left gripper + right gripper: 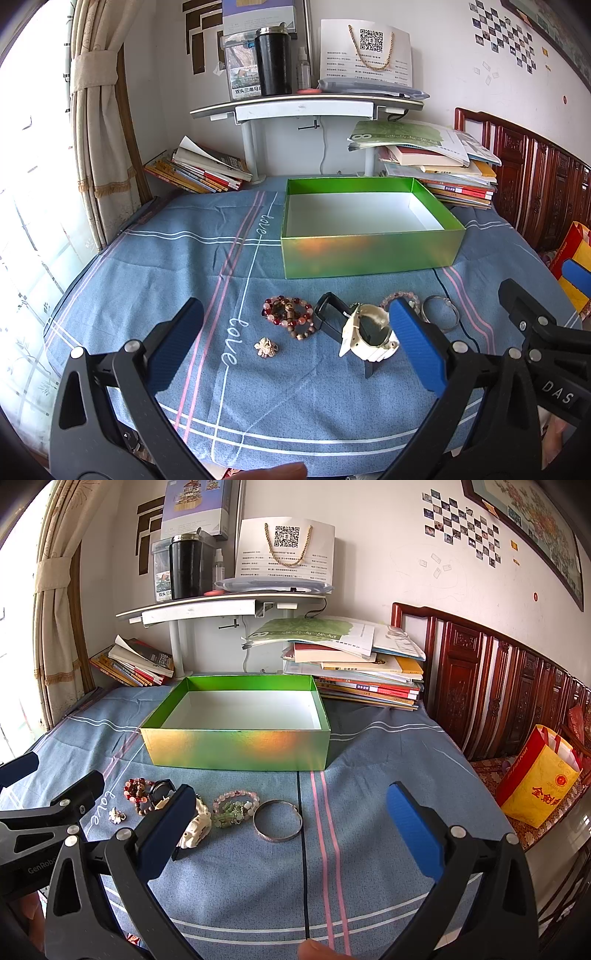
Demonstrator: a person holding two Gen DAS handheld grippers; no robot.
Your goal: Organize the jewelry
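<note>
A green box (pixel 369 251) (pixel 236 747), empty with a white inside, stands on the blue cloth. In front of it lies a row of jewelry: a red bead bracelet (pixel 290 315) (pixel 138 790), a small flower ring (pixel 266 348) (pixel 116 815), a white watch on a black stand (pixel 369 332) (pixel 197 825), a pink and green bead bracelet (pixel 234 808) and a silver bangle (pixel 277 820) (pixel 441 314). My left gripper (pixel 295 343) is open above the ring and watch. My right gripper (pixel 291 821) is open around the bangle area. Both are empty.
Stacks of books (pixel 354 672) (pixel 199 170) lie behind the box, under a white shelf (pixel 306 107). A carved wooden bench (pixel 498 686) runs along the right, with a red and yellow bag (pixel 535 790) on it. A curtain (pixel 99 122) hangs at the left.
</note>
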